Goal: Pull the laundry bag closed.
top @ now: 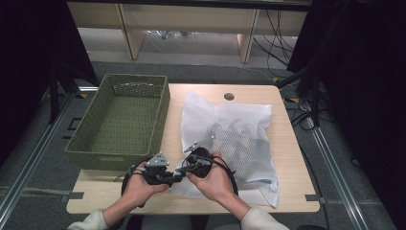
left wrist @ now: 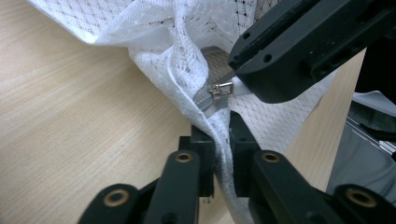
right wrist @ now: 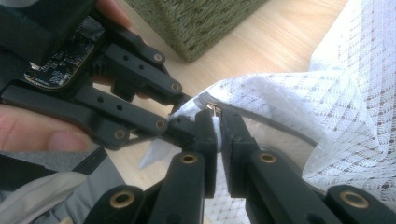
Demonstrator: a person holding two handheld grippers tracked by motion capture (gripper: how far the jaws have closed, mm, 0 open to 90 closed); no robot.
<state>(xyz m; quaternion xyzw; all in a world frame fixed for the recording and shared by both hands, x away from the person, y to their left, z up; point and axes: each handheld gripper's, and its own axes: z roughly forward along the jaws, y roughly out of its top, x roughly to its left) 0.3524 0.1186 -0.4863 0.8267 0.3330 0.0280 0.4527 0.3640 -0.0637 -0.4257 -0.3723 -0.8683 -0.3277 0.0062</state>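
White mesh bag (top: 234,139) lying flat on the right half of the pale wooden surface (top: 287,201), dark rounded things showing dimly through the netting, too blurred to tell apart. Green woven basket (top: 122,120) on the left half, just beside the bag, holding nothing, its floor bare. Near edge of the bag bunched up at the front of the surface, between the 2 hands. Left claw (left wrist: 222,140) narrowed onto a pinched fold of the netting just beside the grey zipper track, pads pressing the cloth from both sides. Right claw (right wrist: 218,130) closed to a slim gap on the small white tab hanging from the metal zipper pull (left wrist: 222,88), seen in the left gripper view right at the tip of the other black jaw. Both claws almost tip to tip at the bag's near-left corner, seen from above as left claw (top: 178,176) and right claw (top: 187,165), each wrapped by a hand, cables looping back toward the person. Corner of the basket close behind the left claw in the right gripper view. Round hole (top: 229,96) in the surface beyond the bag's far edge. Cables on the floor at the right, pale wooden frame legs beyond the far end.
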